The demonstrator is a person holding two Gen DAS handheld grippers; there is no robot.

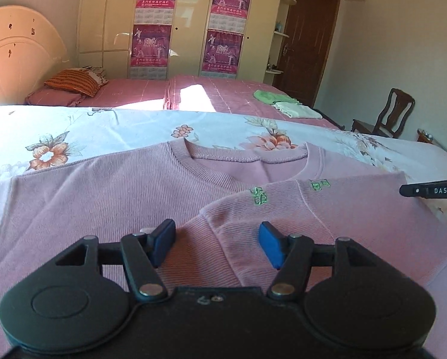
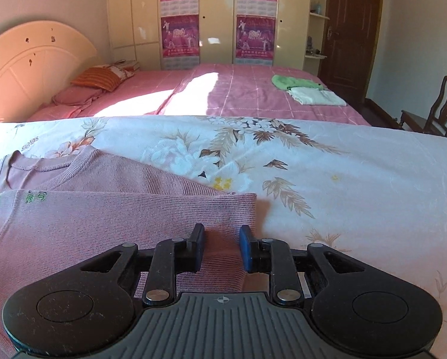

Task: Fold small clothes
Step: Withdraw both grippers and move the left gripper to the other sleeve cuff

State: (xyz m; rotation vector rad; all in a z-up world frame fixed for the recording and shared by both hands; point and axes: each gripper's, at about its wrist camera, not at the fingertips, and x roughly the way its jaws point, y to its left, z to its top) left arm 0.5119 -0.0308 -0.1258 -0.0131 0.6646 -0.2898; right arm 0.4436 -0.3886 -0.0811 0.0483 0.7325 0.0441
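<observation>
Now the pink knit sweater [image 1: 109, 197] lies flat on the floral bedsheet [image 1: 73, 131], neckline away from the cameras, so its panels can be turned over cleanly. One folded panel [image 2: 103, 224], with green embroidery, already lies across the sweater's body. Above that panel's near edge, the left tool [image 1: 217, 243] has its jaws wide apart and nothing between the pads. Over the sweater's right edge, the right tool [image 2: 222, 246] stands narrowly apart above the cloth, pressing nothing, likely just after letting go.
</observation>
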